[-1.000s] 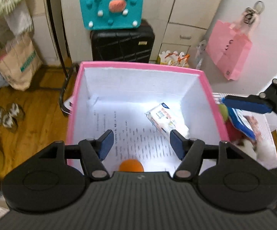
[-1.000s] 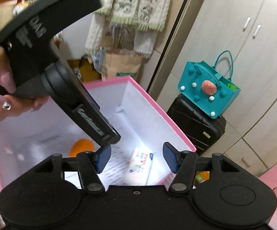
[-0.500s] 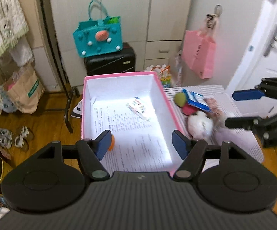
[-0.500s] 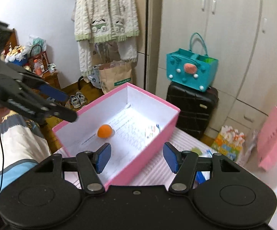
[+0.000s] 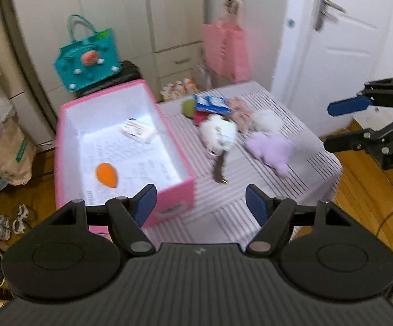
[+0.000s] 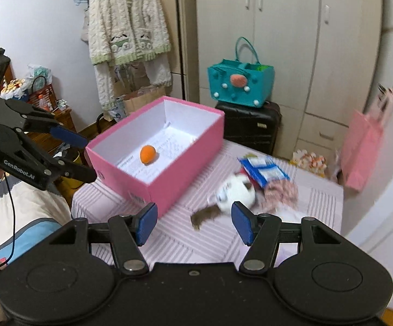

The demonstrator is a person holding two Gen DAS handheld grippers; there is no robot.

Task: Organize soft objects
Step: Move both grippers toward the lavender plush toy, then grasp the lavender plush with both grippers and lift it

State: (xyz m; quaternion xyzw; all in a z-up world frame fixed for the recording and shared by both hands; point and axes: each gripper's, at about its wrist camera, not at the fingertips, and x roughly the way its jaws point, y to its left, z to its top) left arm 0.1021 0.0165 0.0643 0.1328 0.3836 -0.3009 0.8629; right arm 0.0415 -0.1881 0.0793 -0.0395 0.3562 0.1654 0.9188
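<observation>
A pink box (image 5: 185,187) (image 6: 185,163) stands on the striped table (image 5: 250,190) (image 6: 185,233). An orange soft ball (image 5: 106,174) (image 6: 147,154) and a white tissue pack (image 5: 138,131) lie in it. To its right lie a white plush with a brown tail (image 5: 218,133) (image 6: 237,190), a purple plush (image 5: 272,149), a blue packet (image 5: 211,103) (image 6: 263,171) and a pink patterned cloth (image 6: 280,193). My left gripper (image 5: 200,203) is open and empty, above the table's near edge. My right gripper (image 6: 193,221) is open and empty, high over the table, and shows in the left wrist view (image 5: 340,127).
A teal bag (image 5: 87,59) (image 6: 240,81) sits on a black suitcase (image 6: 250,125) behind the box. A pink bag (image 5: 226,51) (image 6: 359,152) hangs on the wardrobe. A white door (image 5: 340,40) is at the right. A paper bag (image 5: 9,154) and shoes (image 5: 3,222) are on the floor at left.
Both grippers have pulled up and back from the box. The left view has swung right, bringing the pile of soft things into sight. Both stay open.
</observation>
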